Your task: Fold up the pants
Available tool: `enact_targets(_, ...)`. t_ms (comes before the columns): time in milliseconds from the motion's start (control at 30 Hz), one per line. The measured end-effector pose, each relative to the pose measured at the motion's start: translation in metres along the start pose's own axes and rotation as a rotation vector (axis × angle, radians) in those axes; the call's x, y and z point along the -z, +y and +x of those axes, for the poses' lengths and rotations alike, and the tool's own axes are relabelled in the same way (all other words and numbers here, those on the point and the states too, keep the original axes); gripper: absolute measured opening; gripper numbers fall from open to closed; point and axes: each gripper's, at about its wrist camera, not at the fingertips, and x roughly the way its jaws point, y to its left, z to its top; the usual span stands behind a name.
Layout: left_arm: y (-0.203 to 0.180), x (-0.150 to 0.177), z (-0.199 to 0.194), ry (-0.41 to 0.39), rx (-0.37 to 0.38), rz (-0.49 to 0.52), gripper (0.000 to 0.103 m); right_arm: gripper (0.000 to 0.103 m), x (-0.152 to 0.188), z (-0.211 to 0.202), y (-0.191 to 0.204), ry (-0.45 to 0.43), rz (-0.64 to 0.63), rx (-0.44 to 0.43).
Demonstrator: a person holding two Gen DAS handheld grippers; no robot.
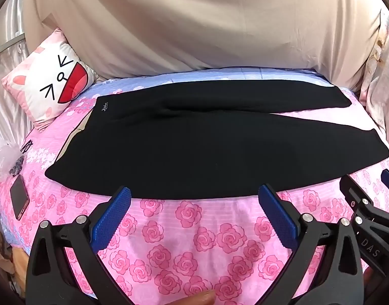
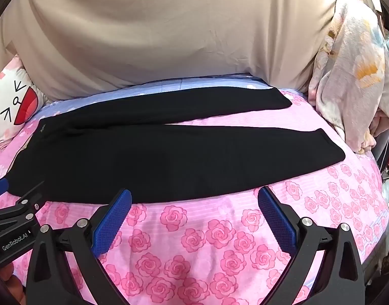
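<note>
Black pants (image 1: 194,142) lie flat on a pink rose-print bed sheet (image 1: 194,241), waistband at the left, two legs spread toward the right. They show the same way in the right wrist view (image 2: 156,157). My left gripper (image 1: 194,195) is open and empty, its blue pads at the near edge of the near leg. My right gripper (image 2: 194,198) is open and empty at the same near edge, further right. The right gripper's fingers (image 1: 357,198) show at the right of the left wrist view; the left gripper's fingers (image 2: 16,203) show at the left of the right wrist view.
A cat-face pillow (image 1: 49,86) lies at the bed's far left. A phone (image 1: 19,197) and small dark items (image 1: 16,167) lie at the left edge. A beige curtain (image 1: 194,25) hangs behind the bed. A bundled floral blanket (image 2: 352,81) sits at the right.
</note>
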Motion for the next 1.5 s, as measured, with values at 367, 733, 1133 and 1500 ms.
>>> enact_targets(367, 0.008, 0.0, 0.009, 0.012, -0.002, -0.007, 0.098, 0.098, -0.004, 0.002, 0.007, 0.003, -0.005, 0.006)
enact_targets(733, 0.009, 0.002, 0.011, 0.011, -0.009, -0.005, 0.098, 0.098, -0.003, 0.003, 0.006, 0.003, -0.003, 0.001)
enact_targets(1133, 0.006, 0.002, 0.01, 0.008, -0.016, 0.004, 0.098, 0.098, -0.002, 0.004, 0.005, 0.0, 0.004, -0.004)
enact_targets(1500, -0.002, 0.0, 0.009, 0.012, -0.02, 0.015, 0.098, 0.098, -0.004, 0.005, 0.004, 0.002, -0.002, -0.008)
